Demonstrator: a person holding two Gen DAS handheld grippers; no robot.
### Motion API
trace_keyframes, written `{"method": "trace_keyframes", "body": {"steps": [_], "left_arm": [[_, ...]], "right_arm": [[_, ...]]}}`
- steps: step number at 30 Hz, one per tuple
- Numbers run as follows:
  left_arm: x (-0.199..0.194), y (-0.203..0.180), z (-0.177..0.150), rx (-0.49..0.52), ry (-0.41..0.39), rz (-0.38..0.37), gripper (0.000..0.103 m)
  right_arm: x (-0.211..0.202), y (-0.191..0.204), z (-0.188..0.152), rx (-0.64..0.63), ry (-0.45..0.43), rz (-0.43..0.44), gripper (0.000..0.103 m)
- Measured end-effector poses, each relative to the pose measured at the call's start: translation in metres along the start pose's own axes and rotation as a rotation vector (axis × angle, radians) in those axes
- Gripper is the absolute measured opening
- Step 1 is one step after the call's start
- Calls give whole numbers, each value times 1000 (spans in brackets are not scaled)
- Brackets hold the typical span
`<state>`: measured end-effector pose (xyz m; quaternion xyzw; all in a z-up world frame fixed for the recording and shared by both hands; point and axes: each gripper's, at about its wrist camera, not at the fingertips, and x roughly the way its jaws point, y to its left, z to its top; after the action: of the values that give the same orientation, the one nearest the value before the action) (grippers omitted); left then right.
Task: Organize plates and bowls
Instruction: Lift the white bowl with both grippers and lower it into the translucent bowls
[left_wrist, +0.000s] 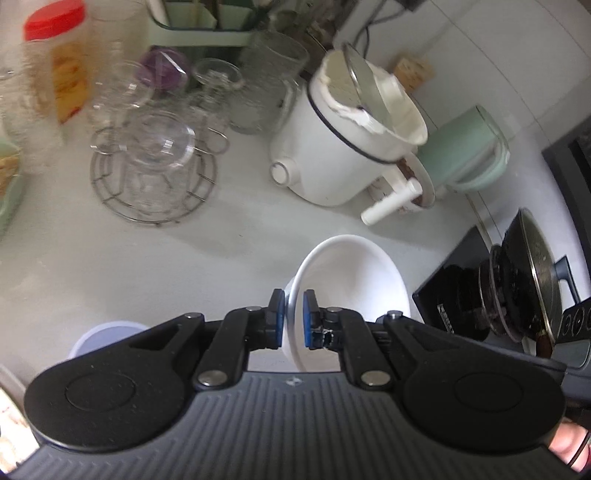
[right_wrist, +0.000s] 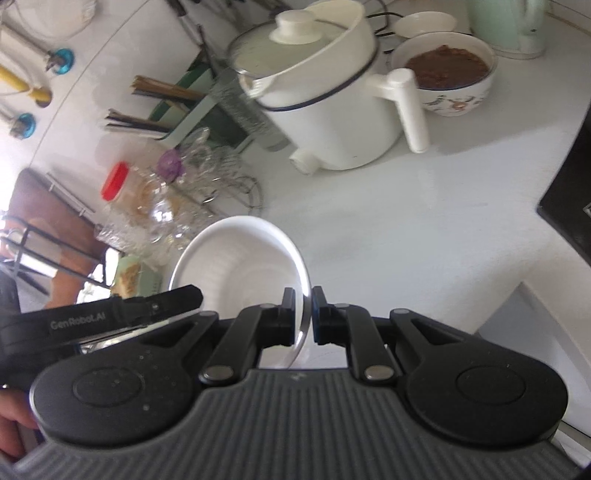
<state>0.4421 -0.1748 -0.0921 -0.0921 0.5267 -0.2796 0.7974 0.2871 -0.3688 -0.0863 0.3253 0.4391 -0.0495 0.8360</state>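
My left gripper (left_wrist: 293, 299) is shut on the rim of a white bowl (left_wrist: 351, 280), which hangs tilted above the white counter (left_wrist: 184, 266), its hollow facing right. In the right wrist view my right gripper (right_wrist: 303, 295) is shut on the right rim of a white bowl (right_wrist: 240, 266), also lifted off the counter. The left tool's black housing (right_wrist: 110, 317) reaches in across that bowl's lower left edge. I cannot tell whether both grippers hold the same bowl.
A white electric pot (left_wrist: 351, 147) with a tilted lid stands behind, and beside it are a mint kettle (left_wrist: 469, 147) and a patterned bowl of brown food (right_wrist: 447, 70). Glass cups on a wire rack (left_wrist: 155, 158) and a red-lidded jar (left_wrist: 55, 55) fill the left. A stove with a pan (left_wrist: 517, 288) lies right.
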Motion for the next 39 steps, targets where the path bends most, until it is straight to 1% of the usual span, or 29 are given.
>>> {"method": "trace_keyframes", "body": {"steps": [4,8,12,16,18,20,22,24,29,30,32,36,39], "left_arm": [[-18,15,-5,-22,-32,7,11],[-30,31,-14,-58,-46,18,11],[-45,46,-24,-91,-69,25,12],[-64,68,-34,-150,-136,27,12],[-70,79,-38,-171,-155,38,12],[-74,87,-43,-177,-145,53,12],[-78,99,-49,-209,-147,61,12],[-78,111,-55,-240,-131,77,12],[-76,134,-72,-294,-125,93,12],[-74,139,-74,-297,-119,95,12],[-70,144,-78,-271,-100,100,12],[-62,155,-86,-251,-63,104,12],[-55,157,-90,-244,-34,121,12]], "right_arm": [[4,17,-8,-27,18,15,12],[9,31,-15,-52,37,36,12],[13,47,-16,-71,44,50,12],[17,67,-18,-124,50,84,12],[25,75,-18,-140,71,108,12],[32,84,-18,-147,98,116,12],[38,96,-20,-185,110,112,12],[45,105,-22,-217,129,110,12],[63,120,-38,-278,180,77,12],[67,121,-42,-287,186,67,12],[76,123,-51,-296,188,40,12],[84,117,-62,-254,195,29,12],[88,114,-67,-244,202,16,12]]}}
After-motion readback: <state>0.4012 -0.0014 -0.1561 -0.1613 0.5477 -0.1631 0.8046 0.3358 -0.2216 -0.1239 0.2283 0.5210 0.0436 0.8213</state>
